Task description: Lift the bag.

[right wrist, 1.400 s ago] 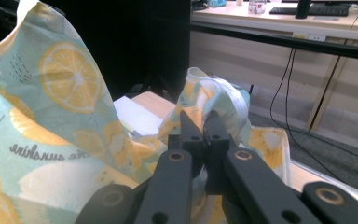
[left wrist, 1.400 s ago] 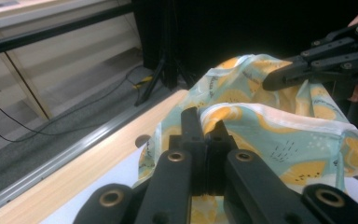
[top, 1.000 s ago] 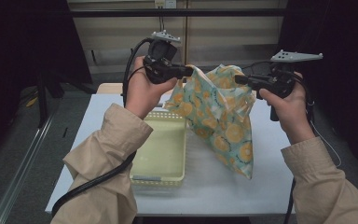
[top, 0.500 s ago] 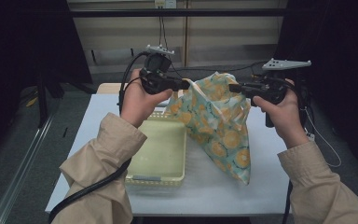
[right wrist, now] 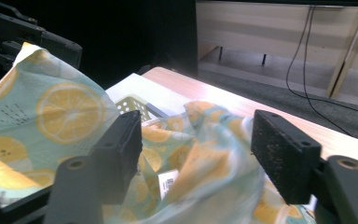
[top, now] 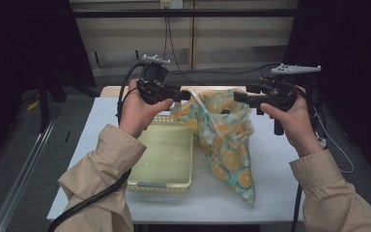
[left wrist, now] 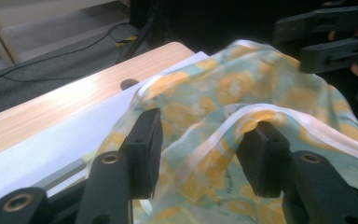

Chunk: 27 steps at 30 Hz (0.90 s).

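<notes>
1. Basket (top: 166,159): pale yellow, on the left half of the white desk (top: 275,164), below the left hand.
2. Left tool (top: 186,95) (left wrist: 200,144): held above the basket's far edge, pointing right. Jaws stand wide apart in the left gripper view; a fold of the cloth's pale hem drapes over the right jaw's tip, and the cloth lies between the jaws, unclamped.
3. Lemon-print cloth (top: 224,140) (left wrist: 242,88) (right wrist: 60,116): centre of the desk, just right of the basket. Top edge is raised between both tools; the lower part trails toward the near edge.
4. Right tool (top: 237,96) (right wrist: 196,154): at the cloth's upper right edge, pointing left. Jaws wide, cloth bunched loosely between them, not pinched.
</notes>
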Motion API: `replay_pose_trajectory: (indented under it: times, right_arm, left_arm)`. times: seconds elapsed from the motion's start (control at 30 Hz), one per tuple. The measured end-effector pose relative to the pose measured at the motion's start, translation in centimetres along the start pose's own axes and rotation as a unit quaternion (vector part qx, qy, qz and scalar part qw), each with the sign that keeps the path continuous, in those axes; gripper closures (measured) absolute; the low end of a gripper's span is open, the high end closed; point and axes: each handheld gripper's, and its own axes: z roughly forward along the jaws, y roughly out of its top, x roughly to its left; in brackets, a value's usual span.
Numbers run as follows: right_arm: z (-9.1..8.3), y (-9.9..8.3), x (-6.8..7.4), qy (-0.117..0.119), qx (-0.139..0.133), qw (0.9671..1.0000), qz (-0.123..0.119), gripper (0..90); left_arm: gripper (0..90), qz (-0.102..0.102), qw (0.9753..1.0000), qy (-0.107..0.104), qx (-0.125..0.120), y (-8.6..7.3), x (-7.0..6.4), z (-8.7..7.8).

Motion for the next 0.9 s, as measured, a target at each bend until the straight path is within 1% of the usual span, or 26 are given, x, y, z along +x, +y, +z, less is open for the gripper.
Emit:
replay_pose_trajectory:
  times: [0.07, 0.1, 0.13, 0.2, 0.23, 0.27, 0.3, 0.33, 0.43, 0.5, 0.57, 0.7, 0.73, 0.77, 0.83, 0.9]
  right_arm:
    - [0.0, -0.2, -0.1, -0.001, 0.003, 1.0000, 0.001, 27.9]
    - [0.0, -0.4, -0.1, -0.002, 0.006, 1.0000, 0.001, 26.7]
    - [-0.1, -0.5, -0.2, -0.004, 0.007, 1.0000, 0.000, 26.1]
    - [-0.2, -0.8, -0.4, -0.005, 0.006, 1.0000, 0.003, 25.4]
    - [-0.3, -0.9, -0.5, -0.008, 0.006, 0.9999, 0.003, 24.7]
    - [-0.4, -1.1, -0.6, -0.008, 0.005, 0.9999, 0.005, 24.6]
    - [-0.5, -1.3, -0.8, -0.008, 0.004, 0.9999, 0.006, 24.6]
    - [-0.6, -1.4, -0.9, -0.007, 0.003, 0.9999, 0.009, 24.5]
    - [-0.9, -1.9, -1.3, -0.008, -0.002, 0.9999, 0.011, 24.3]
    - [-1.1, -2.2, -1.5, -0.010, -0.002, 0.9999, 0.013, 23.9]
    - [-1.3, -2.6, -1.8, -0.010, 0.002, 0.9999, 0.014, 23.8]
    - [-1.5, -3.5, -2.0, -0.006, 0.008, 0.9999, 0.013, 22.4]
    - [-1.6, -3.7, -2.0, -0.005, 0.008, 0.9999, 0.013, 22.2]
    - [-1.6, -3.9, -2.0, -0.004, 0.009, 0.9999, 0.011, 22.2]
    - [-1.7, -4.3, -2.0, -0.003, 0.007, 0.9999, 0.013, 21.8]
    - [-1.7, -4.7, -2.0, 0.002, 0.006, 0.9999, 0.012, 21.7]
  left_arm:
    - [51.4, -0.012, 0.9999, 0.003, -0.001, -0.5, 0.7, 0.1]
    - [50.1, -0.015, 0.9999, 0.005, 0.002, -0.8, 1.0, 0.1]
    - [48.6, -0.019, 0.9997, 0.011, 0.002, -1.1, 1.4, 0.1]
    - [42.3, -0.024, 0.9995, 0.019, 0.007, -1.5, 1.8, 0.0]
    - [39.7, -0.030, 0.9993, 0.024, 0.005, -1.8, 2.1, -0.2]
    - [36.9, -0.032, 0.9992, 0.024, 0.002, -2.0, 2.3, -0.3]
    - [33.8, -0.030, 0.9992, 0.024, 0.008, -2.2, 2.5, -0.4]
    - [31.0, -0.031, 0.9993, 0.022, 0.006, -2.4, 2.6, -0.5]
    - [22.5, -0.022, 0.9993, 0.026, 0.016, -3.2, 3.0, -1.0]
    - [19.4, -0.019, 0.9995, 0.021, 0.016, -3.7, 3.1, -1.1]
    - [14.8, -0.014, 0.9995, 0.014, 0.026, -4.3, 3.3, -1.3]
    - [10.4, 0.004, 0.9993, 0.004, 0.036, -5.3, 3.4, -1.8]
    - [8.8, 0.011, 0.9993, 0.002, 0.037, -5.6, 3.4, -2.0]
    - [7.2, 0.015, 0.9993, -0.002, 0.033, -5.9, 3.4, -2.1]
    - [6.9, 0.026, 0.9992, -0.003, 0.031, -6.5, 3.4, -2.6]
    - [6.7, 0.031, 0.9991, -0.004, 0.028, -7.0, 3.5, -2.9]
